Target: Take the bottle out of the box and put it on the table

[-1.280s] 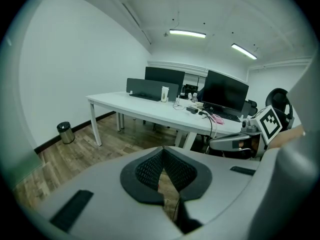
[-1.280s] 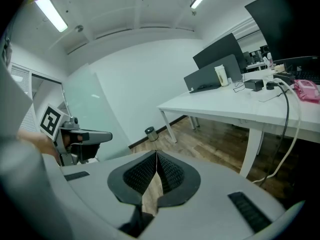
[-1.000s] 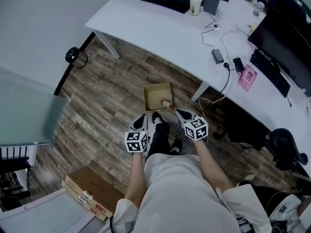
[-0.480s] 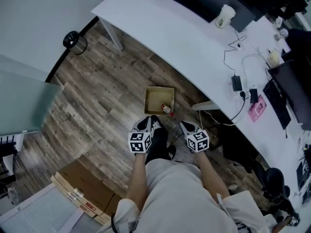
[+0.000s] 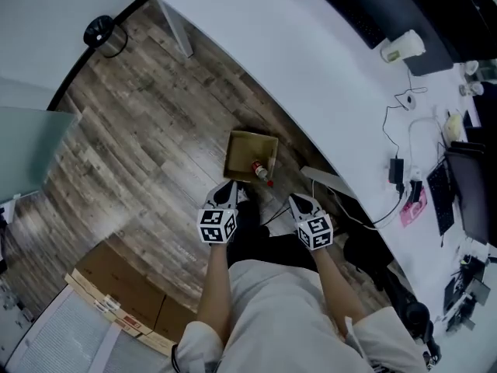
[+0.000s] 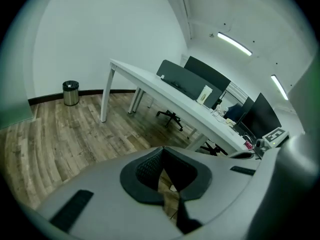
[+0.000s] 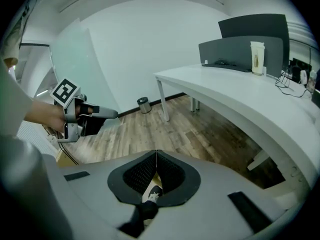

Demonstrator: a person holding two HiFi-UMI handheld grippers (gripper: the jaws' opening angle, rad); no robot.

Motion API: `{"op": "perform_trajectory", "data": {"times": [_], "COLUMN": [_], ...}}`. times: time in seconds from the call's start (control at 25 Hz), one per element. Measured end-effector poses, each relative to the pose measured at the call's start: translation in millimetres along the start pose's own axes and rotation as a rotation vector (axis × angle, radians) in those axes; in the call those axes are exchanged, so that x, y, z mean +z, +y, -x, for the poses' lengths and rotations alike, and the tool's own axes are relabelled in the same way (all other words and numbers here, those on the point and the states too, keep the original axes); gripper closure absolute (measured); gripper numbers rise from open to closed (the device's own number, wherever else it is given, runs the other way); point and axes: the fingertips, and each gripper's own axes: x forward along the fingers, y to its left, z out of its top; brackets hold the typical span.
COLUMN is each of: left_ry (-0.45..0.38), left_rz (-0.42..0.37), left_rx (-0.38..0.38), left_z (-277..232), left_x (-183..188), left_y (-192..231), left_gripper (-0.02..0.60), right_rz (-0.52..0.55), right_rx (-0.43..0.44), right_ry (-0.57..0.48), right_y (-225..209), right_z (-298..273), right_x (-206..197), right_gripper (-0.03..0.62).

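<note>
Head view: wood floor (image 5: 140, 123), box (image 5: 233, 148) w/ bottle (image 5: 262, 171) (prob.) by table (image 5: 311, 76); L gripper (image 5: 227, 193), R gripper (image 5: 300, 203) closed.

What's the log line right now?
small red-capped bottle: inside open cardboard box | left gripper: jaws shut, empty | right gripper: jaws shut, empty

The floor (image 5: 140, 115) is matt grained wood, the table (image 5: 287, 53) smooth white, the box (image 5: 242, 150) apparently dull cardboard.

Open-topped box (image 5: 242, 150); desk (image 5: 295, 53) edge just beside, perhaps overhanging; bare floor (image 5: 147, 123) leftward
</note>
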Motion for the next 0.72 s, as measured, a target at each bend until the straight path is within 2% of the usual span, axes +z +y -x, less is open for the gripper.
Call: {"op": "perform_trajectory", "data": {"times": [0.2,0.32,0.44,0.56,0.72], "left_ry": [0.065,0.096,0.115,0.125,0.149], "left_rz": [-0.05,-0.046,-0.008,0.019,0.008], "left_rx": [0.018,0.048,0.076,0.082,0.061], "left_z": [-28.1,-38.0,-50.7,-73.2,-108.3], "left_x": [-35.8,-71.3,-113.3,-156.6,-213.3], "left_y": [27.2,46.7,64.3,72.3,73.1], "left_gripper": [0.568,0.568,0.568,0.568,0.568], "right_rz": [-0.003,-0.021,-0.035,0.044,0.128], "right_rx": [-0.026,-0.018,0.026,0.06,0.072], "right_ry": [0.015,0.034,0.1,0.164,0.211], "right_y": [-19.7,-24.7,-24.2,-29.5,-46.7], "right_z": [-53.7,-90.8,-129.7,-162.1,-194.2], "right_x": [-12.7,-35.0,-76.9,-125.5,-183.2], "right_gripper": [0.554,0.554,0.554,0.554,0.554]}}
